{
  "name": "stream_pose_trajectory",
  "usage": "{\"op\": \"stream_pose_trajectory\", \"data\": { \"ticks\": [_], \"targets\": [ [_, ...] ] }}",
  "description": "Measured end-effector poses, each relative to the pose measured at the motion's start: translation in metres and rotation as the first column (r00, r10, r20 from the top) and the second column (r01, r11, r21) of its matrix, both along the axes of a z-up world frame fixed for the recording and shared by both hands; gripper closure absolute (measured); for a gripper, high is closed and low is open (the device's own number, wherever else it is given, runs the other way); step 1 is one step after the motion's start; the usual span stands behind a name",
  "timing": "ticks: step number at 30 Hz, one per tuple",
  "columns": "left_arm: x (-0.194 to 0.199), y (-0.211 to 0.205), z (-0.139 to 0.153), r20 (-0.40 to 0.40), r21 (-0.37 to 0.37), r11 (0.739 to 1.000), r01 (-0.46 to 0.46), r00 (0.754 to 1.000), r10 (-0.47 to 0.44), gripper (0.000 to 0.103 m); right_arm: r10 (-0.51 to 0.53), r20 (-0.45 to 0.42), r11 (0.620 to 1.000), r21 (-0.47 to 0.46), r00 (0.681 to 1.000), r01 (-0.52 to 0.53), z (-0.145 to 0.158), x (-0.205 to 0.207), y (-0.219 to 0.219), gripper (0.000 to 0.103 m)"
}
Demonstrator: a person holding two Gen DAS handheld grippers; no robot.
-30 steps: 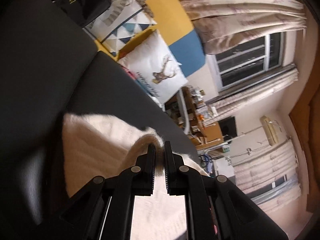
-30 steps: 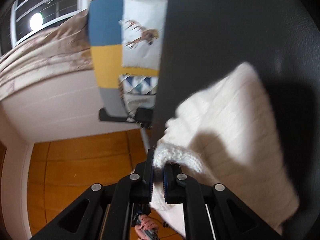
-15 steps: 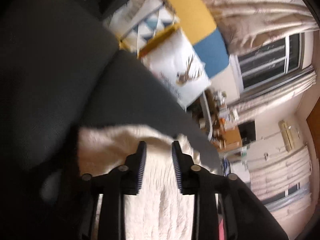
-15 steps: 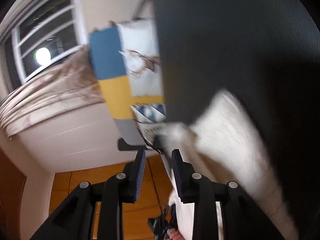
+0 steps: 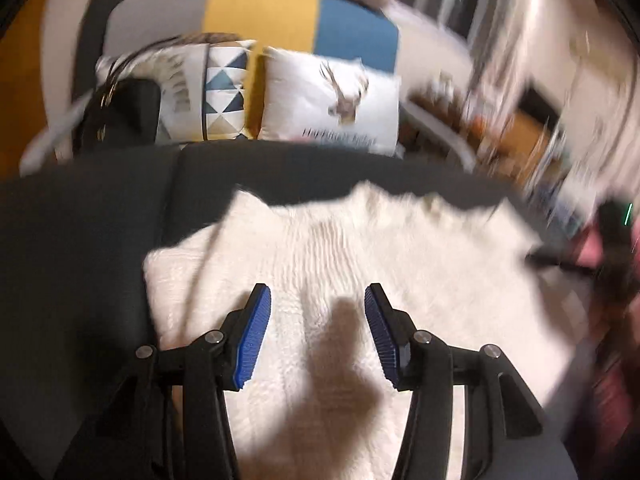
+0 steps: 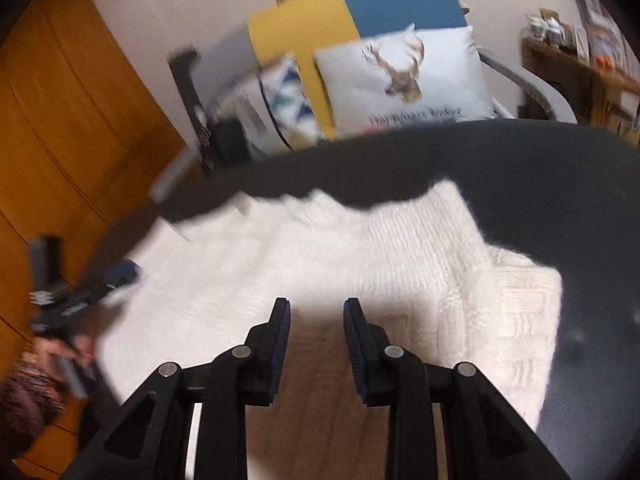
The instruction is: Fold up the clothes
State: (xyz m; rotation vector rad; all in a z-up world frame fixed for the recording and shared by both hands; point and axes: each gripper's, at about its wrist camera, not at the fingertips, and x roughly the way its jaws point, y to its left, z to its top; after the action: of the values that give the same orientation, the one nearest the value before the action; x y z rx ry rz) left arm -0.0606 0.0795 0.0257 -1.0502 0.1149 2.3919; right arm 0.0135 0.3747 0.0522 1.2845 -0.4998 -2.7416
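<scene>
A cream knitted sweater [image 5: 360, 264] lies flat on a dark seat surface [image 5: 80, 240]; it also shows in the right wrist view [image 6: 360, 256], with a folded part at its right edge [image 6: 524, 304]. My left gripper [image 5: 318, 300] is open and empty, held just above the sweater. My right gripper [image 6: 316, 312] is open and empty above the sweater too. In the right wrist view the other gripper [image 6: 72, 300] shows blurred at the left. Both views are motion-blurred.
Behind the seat are a deer-print cushion [image 5: 336, 104], a triangle-pattern cushion [image 5: 216, 92] and a black bag [image 5: 120, 112]. A wooden door [image 6: 60, 120] is at the left. A cluttered shelf [image 6: 580, 64] stands at the right.
Both grippers have let go of the sweater and opened wide. The sweater has dropped flat on the seat. Both cameras have swung level and pulled back.
</scene>
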Motion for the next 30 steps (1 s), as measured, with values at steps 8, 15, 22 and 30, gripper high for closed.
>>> {"op": "stream_pose_trajectory", "data": {
  "ticks": [8, 15, 22, 30],
  "targets": [
    [-0.036, 0.011, -0.012, -0.037, -0.109, 0.984, -0.138, 0.990, 0.134, 0.051, -0.077, 0.031, 0.976, 0.207, 0.997, 0.069, -0.012, -0.051, -0.002, 0.079],
    [-0.050, -0.003, -0.007, -0.031, -0.057, 0.980, -0.191, 0.981, 0.190, 0.051, -0.095, 0.028, 0.943, 0.322, 0.995, 0.081, -0.004, -0.056, -0.002, 0.077],
    [-0.044, 0.009, -0.017, -0.087, -0.156, 0.974, -0.162, 0.985, 0.149, 0.048, -0.117, 0.067, 0.956, 0.279, 0.991, 0.094, -0.013, -0.055, 0.007, 0.074],
    [0.004, -0.011, -0.016, -0.063, -0.120, 0.981, -0.149, 0.988, 0.143, 0.048, -0.121, 0.045, 0.960, 0.261, 0.992, 0.105, -0.013, 0.002, -0.008, 0.074]
  ]
}}
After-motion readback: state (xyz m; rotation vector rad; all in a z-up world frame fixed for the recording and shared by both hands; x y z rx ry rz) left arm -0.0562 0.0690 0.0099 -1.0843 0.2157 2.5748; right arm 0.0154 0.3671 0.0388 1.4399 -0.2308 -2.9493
